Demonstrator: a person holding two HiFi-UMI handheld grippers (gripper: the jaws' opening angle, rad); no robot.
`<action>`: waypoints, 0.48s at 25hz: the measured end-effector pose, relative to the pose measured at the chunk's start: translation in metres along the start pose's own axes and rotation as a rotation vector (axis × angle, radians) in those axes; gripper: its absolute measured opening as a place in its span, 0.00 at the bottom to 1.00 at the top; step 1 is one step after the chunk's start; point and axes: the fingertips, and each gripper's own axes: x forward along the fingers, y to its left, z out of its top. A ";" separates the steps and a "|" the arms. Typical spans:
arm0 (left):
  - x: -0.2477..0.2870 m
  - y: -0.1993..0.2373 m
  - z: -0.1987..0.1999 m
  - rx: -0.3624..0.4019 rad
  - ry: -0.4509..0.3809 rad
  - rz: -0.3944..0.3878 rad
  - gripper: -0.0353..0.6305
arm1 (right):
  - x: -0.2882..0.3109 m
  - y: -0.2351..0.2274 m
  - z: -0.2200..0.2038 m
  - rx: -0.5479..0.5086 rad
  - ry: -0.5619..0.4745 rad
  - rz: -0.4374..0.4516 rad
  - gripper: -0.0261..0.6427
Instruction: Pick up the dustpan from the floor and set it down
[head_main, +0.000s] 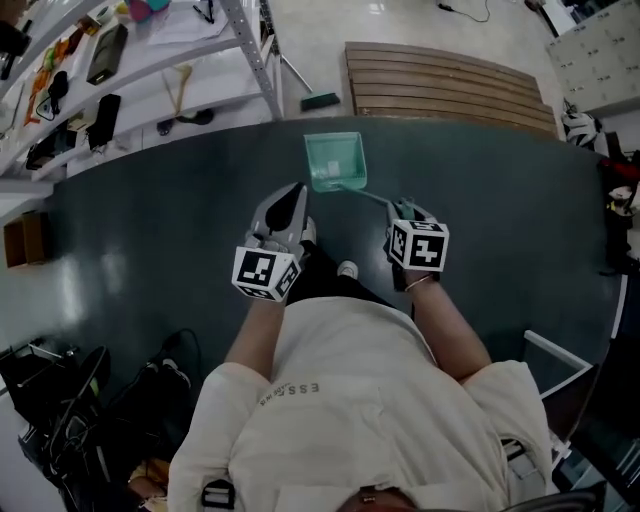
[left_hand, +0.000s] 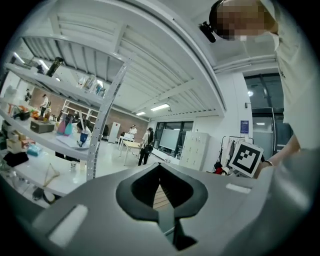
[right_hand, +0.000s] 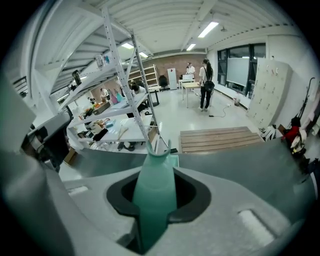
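The teal dustpan (head_main: 335, 160) hangs above the dark floor mat (head_main: 150, 220) in front of me, its pan tilted away. Its thin handle runs back to my right gripper (head_main: 398, 208), which is shut on it. In the right gripper view the teal handle (right_hand: 156, 200) fills the gap between the jaws of the right gripper (right_hand: 156, 172), and a corner of the pan shows beyond. My left gripper (head_main: 297, 192) is held up beside it on the left, a little apart from the dustpan. In the left gripper view the left gripper (left_hand: 160, 167) has its jaws together with nothing between them.
A white shelving rack (head_main: 150, 60) loaded with small items stands at the far left. A slatted wooden pallet (head_main: 445, 85) lies beyond the mat, and a small dark brush (head_main: 320, 100) lies near the rack's leg. Bags and cables (head_main: 60, 400) sit at the lower left. Other people stand far off.
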 end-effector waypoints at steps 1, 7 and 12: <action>-0.002 -0.004 0.006 0.018 -0.011 -0.001 0.07 | -0.009 -0.001 -0.001 -0.002 -0.013 0.004 0.15; -0.020 -0.014 0.037 0.063 -0.079 0.048 0.07 | -0.047 -0.008 -0.006 -0.034 -0.074 0.013 0.15; -0.025 -0.027 0.035 0.075 -0.079 0.060 0.07 | -0.058 -0.019 -0.011 -0.081 -0.086 0.005 0.15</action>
